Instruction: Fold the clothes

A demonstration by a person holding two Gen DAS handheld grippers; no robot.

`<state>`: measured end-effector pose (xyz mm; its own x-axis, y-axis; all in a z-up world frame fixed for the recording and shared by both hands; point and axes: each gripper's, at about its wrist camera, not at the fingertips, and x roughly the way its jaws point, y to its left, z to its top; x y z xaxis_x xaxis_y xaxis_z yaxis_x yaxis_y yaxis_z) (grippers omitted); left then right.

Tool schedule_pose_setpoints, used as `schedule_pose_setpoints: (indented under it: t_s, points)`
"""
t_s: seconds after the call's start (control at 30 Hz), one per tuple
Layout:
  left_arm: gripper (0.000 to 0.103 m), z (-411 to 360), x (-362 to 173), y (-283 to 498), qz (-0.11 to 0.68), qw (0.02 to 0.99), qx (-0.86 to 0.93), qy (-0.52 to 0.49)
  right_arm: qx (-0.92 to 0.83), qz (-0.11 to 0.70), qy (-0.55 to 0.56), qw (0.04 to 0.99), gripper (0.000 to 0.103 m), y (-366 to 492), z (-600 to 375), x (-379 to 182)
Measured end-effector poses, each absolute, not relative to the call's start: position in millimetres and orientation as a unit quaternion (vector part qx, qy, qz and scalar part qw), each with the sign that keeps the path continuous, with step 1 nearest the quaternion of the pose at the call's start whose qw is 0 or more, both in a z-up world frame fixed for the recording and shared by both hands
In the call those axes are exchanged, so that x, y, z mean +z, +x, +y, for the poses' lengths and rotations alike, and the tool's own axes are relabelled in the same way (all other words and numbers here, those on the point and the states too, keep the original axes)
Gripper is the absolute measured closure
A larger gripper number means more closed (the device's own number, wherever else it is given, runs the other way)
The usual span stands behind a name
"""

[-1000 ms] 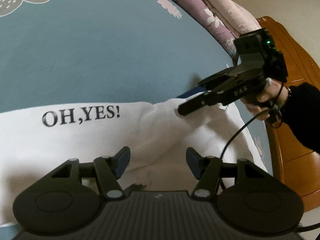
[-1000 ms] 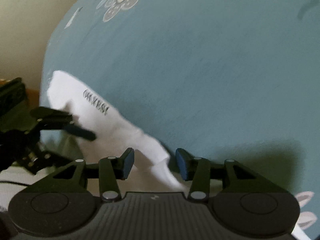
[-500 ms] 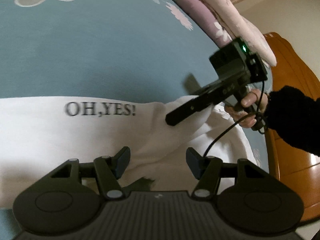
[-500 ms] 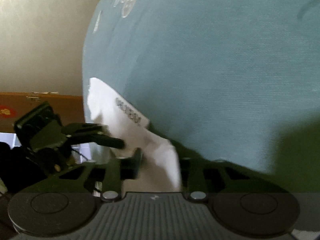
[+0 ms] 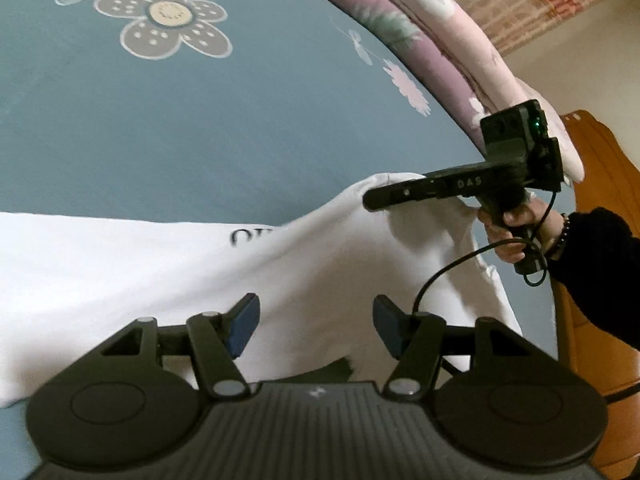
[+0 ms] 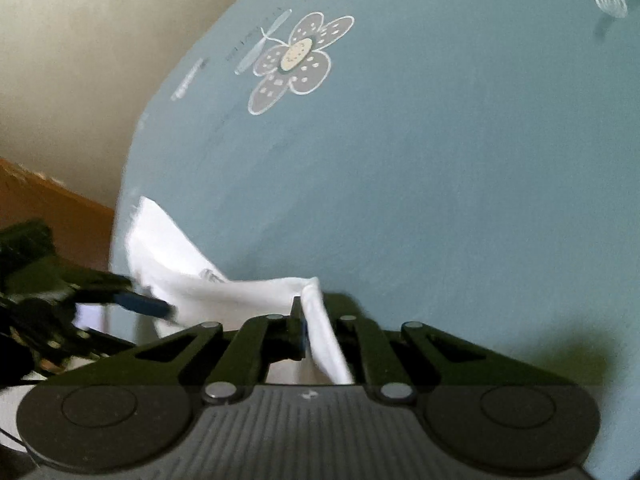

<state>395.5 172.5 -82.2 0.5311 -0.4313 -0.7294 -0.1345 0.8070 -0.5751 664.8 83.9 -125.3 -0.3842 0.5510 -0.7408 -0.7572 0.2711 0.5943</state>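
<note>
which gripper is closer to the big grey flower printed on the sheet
Right. The right gripper, shut on the white shirt, is lifted toward the grey flower. The left gripper hangs open over the shirt's near edge, farther back.

A white garment (image 5: 120, 264) lies spread across the blue bedsheet (image 5: 200, 140), most of it flat, near the bed's edge. Black block lettering is printed on it; only the first letters show, since a raised fold of the same cloth covers the rest. That fold is one side of the garment lifted off the bed into a soft peak, its upper edge pinched between the closed fingers of the right gripper (image 5: 376, 200). From the peak the fabric slopes down in loose creases towards the flat part and the near edge. In the right wrist view the pinched edge stands up as a thin white ridge (image 6: 316, 312), slightly blurred.
</note>
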Motion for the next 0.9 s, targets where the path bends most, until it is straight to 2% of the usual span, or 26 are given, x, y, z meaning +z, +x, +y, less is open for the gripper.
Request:
schedule_pose_setpoints:
  t_s: [0.07, 0.13, 0.23, 0.3, 0.33, 0.47, 0.7, 0.9]
  points:
    - [0.041, 173, -79, 392, 0.473, 0.825, -0.089, -0.296, 0.592, 0.582, -0.095, 0.549, 0.095, 668, 85, -126]
    - [0.041, 174, -77, 388, 0.472, 0.826, -0.091, -0.294, 0.579, 0.592, -0.107, 0.551, 0.089, 671, 85, -131]
    - [0.041, 175, -76, 381, 0.474, 0.827, -0.089, -0.289, 0.571, 0.585, -0.117, 0.564, 0.078, 670, 90, -122]
    - [0.041, 175, -78, 375, 0.476, 0.827, -0.087, -0.287, 0.574, 0.566, -0.118, 0.579, 0.063, 668, 96, -112]
    - [0.041, 176, -79, 373, 0.477, 0.826, -0.086, -0.287, 0.576, 0.557, -0.118, 0.587, 0.062, 667, 99, -106]
    - [0.041, 176, -80, 364, 0.480, 0.826, -0.086, -0.283, 0.581, 0.518, -0.119, 0.617, 0.063, 663, 112, -85]
    - [0.040, 179, -79, 347, 0.496, 0.829, -0.089, -0.241, 0.666, 0.496, -0.217, 0.513, 0.071, 567, 183, -110]
    - [0.040, 196, -84, 319, 0.508, 0.828, -0.063, -0.231, 0.681, 0.435, -0.289, 0.514, 0.070, 529, 200, -118]
